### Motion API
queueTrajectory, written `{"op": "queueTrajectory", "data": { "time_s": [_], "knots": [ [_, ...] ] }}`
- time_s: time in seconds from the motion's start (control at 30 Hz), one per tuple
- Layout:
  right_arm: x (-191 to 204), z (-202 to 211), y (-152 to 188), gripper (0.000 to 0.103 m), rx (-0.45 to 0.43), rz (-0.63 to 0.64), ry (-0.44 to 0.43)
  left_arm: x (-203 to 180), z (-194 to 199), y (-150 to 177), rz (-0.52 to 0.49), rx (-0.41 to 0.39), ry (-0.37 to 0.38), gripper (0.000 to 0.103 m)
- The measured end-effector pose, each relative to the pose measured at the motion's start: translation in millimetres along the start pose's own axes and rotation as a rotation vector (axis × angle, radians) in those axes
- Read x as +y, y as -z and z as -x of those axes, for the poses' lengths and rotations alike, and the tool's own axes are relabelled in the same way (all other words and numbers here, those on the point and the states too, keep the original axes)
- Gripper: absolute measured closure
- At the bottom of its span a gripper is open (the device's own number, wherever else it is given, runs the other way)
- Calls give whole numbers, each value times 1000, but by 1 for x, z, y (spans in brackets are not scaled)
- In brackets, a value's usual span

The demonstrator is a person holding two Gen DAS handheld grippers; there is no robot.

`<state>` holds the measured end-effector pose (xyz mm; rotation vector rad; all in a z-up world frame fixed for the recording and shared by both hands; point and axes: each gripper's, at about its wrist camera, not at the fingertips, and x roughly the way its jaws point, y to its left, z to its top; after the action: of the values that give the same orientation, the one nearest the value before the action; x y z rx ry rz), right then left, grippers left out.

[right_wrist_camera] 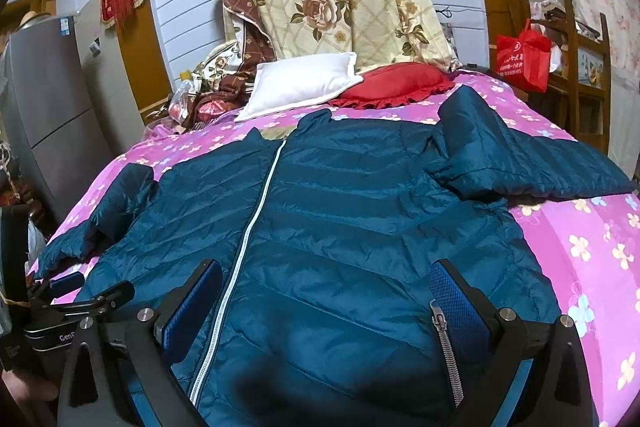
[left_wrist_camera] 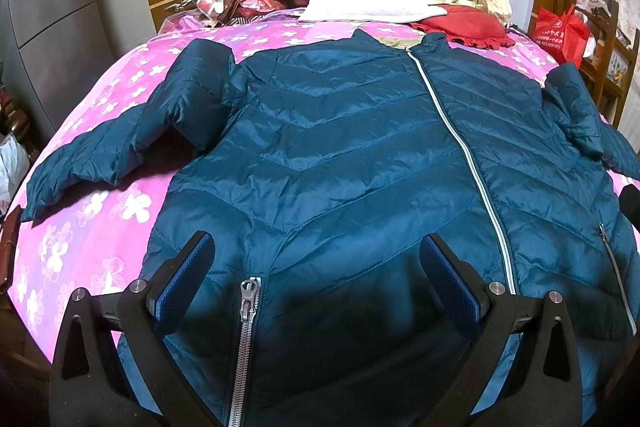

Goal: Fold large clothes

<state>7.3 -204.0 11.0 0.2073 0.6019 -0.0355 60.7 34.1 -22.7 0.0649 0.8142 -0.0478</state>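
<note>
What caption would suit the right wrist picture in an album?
Open right gripper poised over a zipped teal quilted puffer jacket spread flat on a pink flowered bedsheet.

**Layout on the bed**

The jacket (left_wrist_camera: 340,147) lies flat on the bedsheet (left_wrist_camera: 100,211), collar toward the headboard, sleeves spread to each side. Behind the collar lie two pillows (right_wrist_camera: 300,83) side by side. Both grippers, left gripper (left_wrist_camera: 316,267) and right gripper (right_wrist_camera: 326,291), sit above the hem.

One jacket (left_wrist_camera: 340,147) on the bed (left_wrist_camera: 100,211), with two sleeves, one long zipper (left_wrist_camera: 460,147) and two pocket zippers. Two pillows: one white (right_wrist_camera: 304,83), one red (right_wrist_camera: 400,81). One red bag (right_wrist_camera: 524,55). Two claws: left (left_wrist_camera: 316,267), right (right_wrist_camera: 326,291).
</note>
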Motion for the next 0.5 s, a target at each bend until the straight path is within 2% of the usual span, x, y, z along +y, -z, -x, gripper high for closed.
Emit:
{"op": "queueTrajectory", "data": {
  "time_s": [0.5],
  "knots": [
    [-1,1,0,0,-2,-3,2,0,0,0,0,0,-1,0]
  ]
}}
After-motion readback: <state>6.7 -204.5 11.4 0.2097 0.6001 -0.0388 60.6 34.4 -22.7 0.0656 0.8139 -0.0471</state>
